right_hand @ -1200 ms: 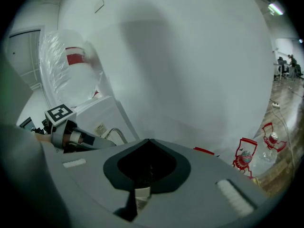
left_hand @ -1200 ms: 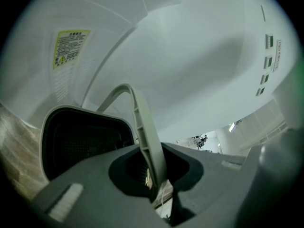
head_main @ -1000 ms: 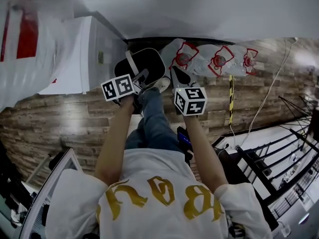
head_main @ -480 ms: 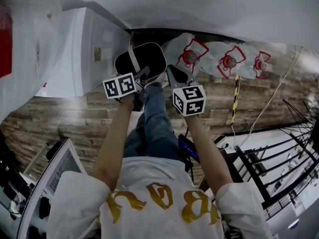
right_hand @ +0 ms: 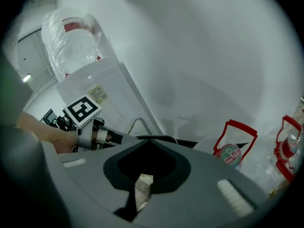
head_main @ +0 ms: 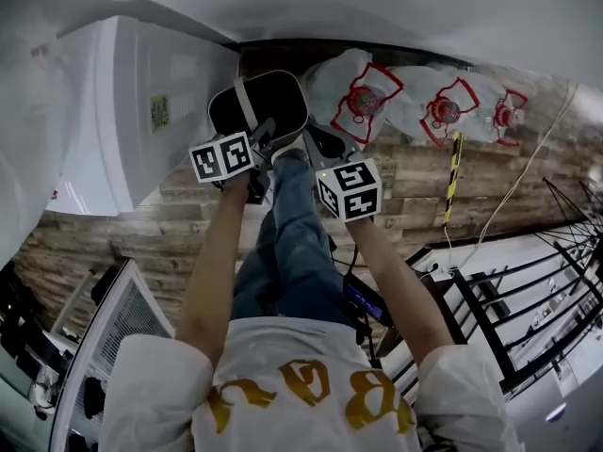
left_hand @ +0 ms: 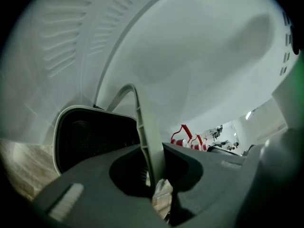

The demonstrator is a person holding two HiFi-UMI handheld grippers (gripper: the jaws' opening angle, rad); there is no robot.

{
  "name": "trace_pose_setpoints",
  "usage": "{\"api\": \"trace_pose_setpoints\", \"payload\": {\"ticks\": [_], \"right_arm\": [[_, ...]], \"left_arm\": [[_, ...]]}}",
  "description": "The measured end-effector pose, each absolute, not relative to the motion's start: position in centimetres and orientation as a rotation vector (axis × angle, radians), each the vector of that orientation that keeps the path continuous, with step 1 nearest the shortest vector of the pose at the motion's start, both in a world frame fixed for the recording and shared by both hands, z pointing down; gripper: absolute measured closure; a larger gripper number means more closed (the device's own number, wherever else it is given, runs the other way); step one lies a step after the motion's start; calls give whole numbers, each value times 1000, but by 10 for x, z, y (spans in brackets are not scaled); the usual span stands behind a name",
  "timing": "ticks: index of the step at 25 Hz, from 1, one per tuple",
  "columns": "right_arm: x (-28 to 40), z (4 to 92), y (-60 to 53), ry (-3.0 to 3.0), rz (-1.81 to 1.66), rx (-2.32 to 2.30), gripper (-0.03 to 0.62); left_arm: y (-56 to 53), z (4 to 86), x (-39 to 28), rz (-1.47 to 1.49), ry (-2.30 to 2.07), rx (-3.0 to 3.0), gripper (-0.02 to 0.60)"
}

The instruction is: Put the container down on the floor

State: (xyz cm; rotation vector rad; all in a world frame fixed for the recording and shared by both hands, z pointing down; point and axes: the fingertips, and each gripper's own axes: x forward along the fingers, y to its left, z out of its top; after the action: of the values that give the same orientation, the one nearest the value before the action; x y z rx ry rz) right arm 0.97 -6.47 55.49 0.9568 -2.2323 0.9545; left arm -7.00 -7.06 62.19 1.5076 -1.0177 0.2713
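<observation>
The container (head_main: 257,104) has shifted slightly toward the wall (head_main: 396,8).
Left claw (left_hand: 153,177) clamps its white handle (left_hand: 144,127); right claw (right_hand: 141,186) seems closed on nothing, just beside it. The container hangs low over the wooden floor (head_main: 132,243), maybe touching.

Black container (head_main: 278,102), white rim, handle raised, beside wall (head_main: 377,8).
</observation>
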Motion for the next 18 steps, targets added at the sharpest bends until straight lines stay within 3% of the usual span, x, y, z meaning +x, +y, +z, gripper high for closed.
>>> {"api": "trace_pose_setpoints", "payload": {"ticks": [18], "right_arm": [[-21,652,-59,-2177,989,892,567]], "left_arm": [[-71,730,-83,444,-1062,1460,532]]}}
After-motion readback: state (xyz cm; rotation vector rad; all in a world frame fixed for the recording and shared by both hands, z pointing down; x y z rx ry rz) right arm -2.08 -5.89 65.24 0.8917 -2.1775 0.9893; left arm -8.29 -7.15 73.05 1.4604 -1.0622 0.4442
